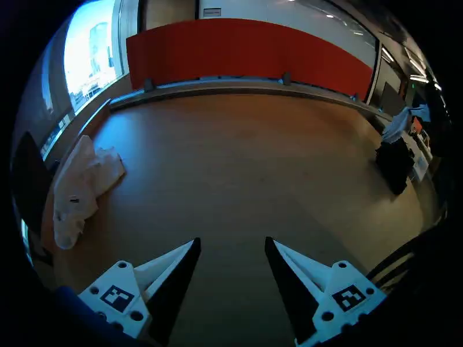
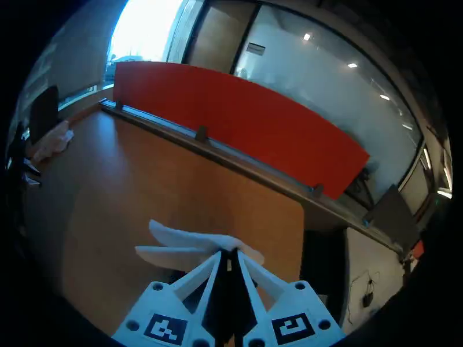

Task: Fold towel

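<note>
While the limp, light-looking towel (image 2: 185, 243) is pinched by the right gripper (image 2: 230, 255), the left gripper (image 1: 231, 244) is spread. A corner is best taken.

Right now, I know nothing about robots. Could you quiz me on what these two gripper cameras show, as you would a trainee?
1. True or false: the left gripper is shut on a cloth.
2. What does the right gripper pinch between its fingers? A) a cup B) a white towel C) a sponge
3. What colour is the divider along the far edge of the table?

Key: 1 false, its fingers stand apart with nothing between them; 2 B; 3 red.
</note>
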